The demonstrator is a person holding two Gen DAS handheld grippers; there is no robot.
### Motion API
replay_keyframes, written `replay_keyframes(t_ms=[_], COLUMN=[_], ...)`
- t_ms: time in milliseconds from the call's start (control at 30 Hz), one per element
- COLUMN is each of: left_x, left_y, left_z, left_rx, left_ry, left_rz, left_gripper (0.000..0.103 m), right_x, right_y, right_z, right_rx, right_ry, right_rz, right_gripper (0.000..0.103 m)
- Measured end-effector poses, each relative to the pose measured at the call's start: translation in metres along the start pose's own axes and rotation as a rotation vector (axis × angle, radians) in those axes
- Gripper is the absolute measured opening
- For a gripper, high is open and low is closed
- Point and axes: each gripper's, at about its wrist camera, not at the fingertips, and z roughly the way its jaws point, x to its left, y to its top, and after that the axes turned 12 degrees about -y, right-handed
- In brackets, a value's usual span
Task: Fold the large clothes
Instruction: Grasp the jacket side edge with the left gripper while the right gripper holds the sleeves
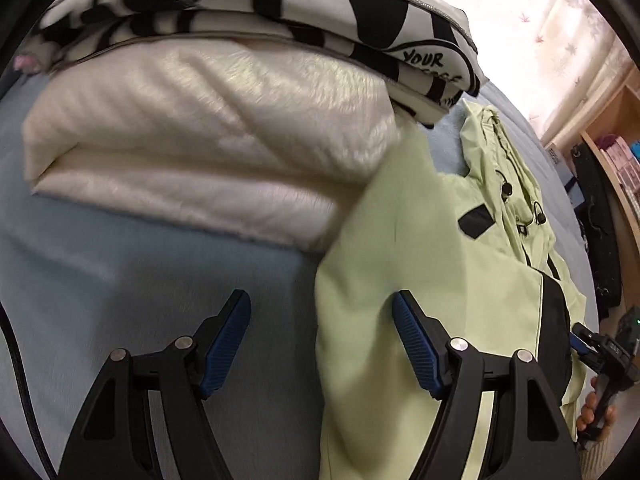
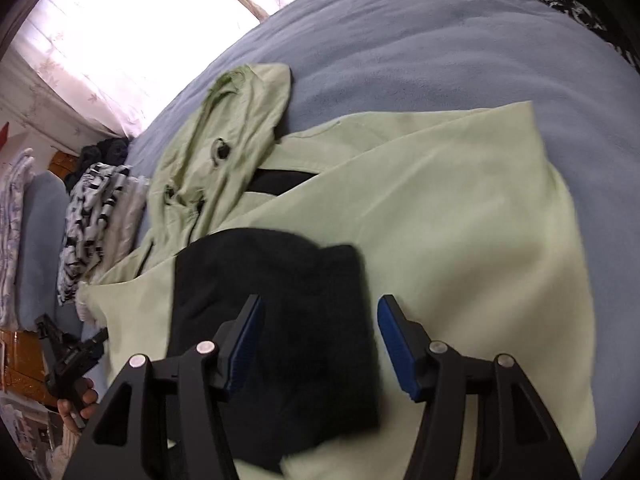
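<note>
A pale green hooded jacket point(image 2: 440, 216) lies spread on the blue bed point(image 2: 440, 40), hood point(image 2: 232, 120) toward the window, with a black cuff or panel point(image 2: 280, 300) folded over its middle. It also shows in the left wrist view point(image 1: 420, 248). My right gripper point(image 2: 320, 344) is open and empty just above the black panel. My left gripper point(image 1: 320, 344) is open and empty over the jacket's left edge, one finger over the blue sheet point(image 1: 140, 272). The right gripper also appears in the left wrist view point(image 1: 600, 356), and the left gripper in the right wrist view point(image 2: 72, 356).
A stack of folded items, a cream blanket point(image 1: 208, 148) under black-and-white cloth point(image 1: 280, 4), sits on the bed next to the jacket; it also shows in the right wrist view point(image 2: 96, 216). Wooden shelves point(image 1: 616, 140) stand beside the bed. A curtained window point(image 2: 120, 20) is behind.
</note>
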Motion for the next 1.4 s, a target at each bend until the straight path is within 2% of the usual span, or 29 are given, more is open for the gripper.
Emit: replay_keyframes(t_ms=[233, 300, 333, 367, 400, 433, 467, 567, 633, 700, 767, 833, 900, 933, 967, 1000, 1033, 1067, 1167, 1233, 1300, 1367, 1400], left_x=[-0.016, -0.027, -0.032, -0.036, -0.039, -0.046, -0.052, -0.08, -0.093, -0.092, -0.082, -0.077, -0.079, -0.082, -0.085, -0.088, -0.087, -0.089, -0.095, -0.104, -0.115, -0.129, -0.137], left_y=[0.015, 0.015, 0.015, 0.016, 0.016, 0.015, 0.015, 0.008, 0.004, 0.0, -0.001, -0.004, -0.005, -0.005, -0.005, -0.005, -0.005, -0.005, -0.007, -0.012, -0.026, -0.041, -0.05], left_z=[0.018, 0.017, 0.016, 0.015, 0.011, 0.004, -0.002, -0.023, -0.022, -0.011, 0.003, 0.016, 0.014, 0.011, 0.006, -0.002, -0.012, -0.024, -0.051, -0.065, -0.07, -0.062, -0.054], left_rx=[0.026, -0.005, -0.017, -0.025, -0.05, -0.09, -0.122, -0.251, -0.302, -0.311, -0.298, -0.277, -0.277, -0.277, -0.279, -0.288, -0.298, -0.313, -0.337, -0.325, -0.284, -0.235, -0.208], left_ry=[-0.079, -0.059, -0.034, -0.002, 0.019, 0.059, 0.082, 0.151, 0.223, 0.303, 0.36, 0.401, 0.417, 0.422, 0.431, 0.446, 0.449, 0.45, 0.433, 0.372, 0.3, 0.238, 0.212], left_rz=[0.096, 0.13, 0.144, 0.149, 0.152, 0.17, 0.191, 0.292, 0.361, 0.394, 0.391, 0.392, 0.407, 0.412, 0.415, 0.411, 0.406, 0.394, 0.355, 0.33, 0.304, 0.296, 0.29], left_gripper=[0.072, 0.045, 0.018, 0.006, 0.006, 0.004, 0.003, 0.003, 0.003, 0.003, 0.005, 0.007, 0.01, 0.016, 0.028, 0.034, 0.044, 0.049, 0.049, 0.049, 0.048, 0.04, 0.04], right_x=[0.005, 0.009, 0.012, 0.015, 0.019, 0.023, 0.027, 0.034, 0.041, 0.047, 0.051, 0.052, 0.05, 0.049, 0.049, 0.048, 0.046, 0.044, 0.038, 0.037, 0.043, 0.059, 0.069], right_y=[0.008, 0.005, 0.004, 0.003, 0.0, -0.002, -0.003, -0.006, -0.007, -0.006, -0.004, -0.003, -0.001, 0.001, 0.001, 0.0, -0.001, -0.003, -0.011, -0.018, -0.03, -0.04, -0.047], right_z=[0.015, 0.015, 0.015, 0.015, 0.014, 0.014, 0.015, 0.002, -0.01, -0.01, 0.007, 0.027, 0.025, 0.019, 0.013, 0.006, -0.003, -0.011, -0.031, -0.04, -0.044, -0.04, -0.037], right_rx=[-0.014, -0.033, -0.045, -0.054, -0.069, -0.079, -0.085, -0.161, -0.257, -0.313, -0.304, -0.226, -0.212, -0.212, -0.22, -0.235, -0.255, -0.268, -0.274, -0.262, -0.244, -0.197, -0.176], right_ry=[0.056, 0.042, 0.03, 0.013, -0.017, -0.044, -0.085, -0.089, -0.1, -0.154, -0.228, -0.272, -0.269, -0.271, -0.268, -0.253, -0.254, -0.254, -0.214, -0.154, -0.109, -0.06, -0.038], right_rz=[-0.046, -0.075, -0.093, -0.113, -0.139, -0.161, -0.192, -0.2, -0.204, -0.208, -0.22, -0.235, -0.219, -0.207, -0.201, -0.207, -0.21, -0.215, -0.208, -0.192, -0.194, -0.219, -0.236], right_gripper=[0.059, 0.06, 0.06, 0.059, 0.052, 0.031, 0.028, 0.025, 0.025, 0.025, 0.027, 0.032, 0.033, 0.033, 0.034, 0.034, 0.037, 0.039, 0.041, 0.041, 0.041, 0.041, 0.041])
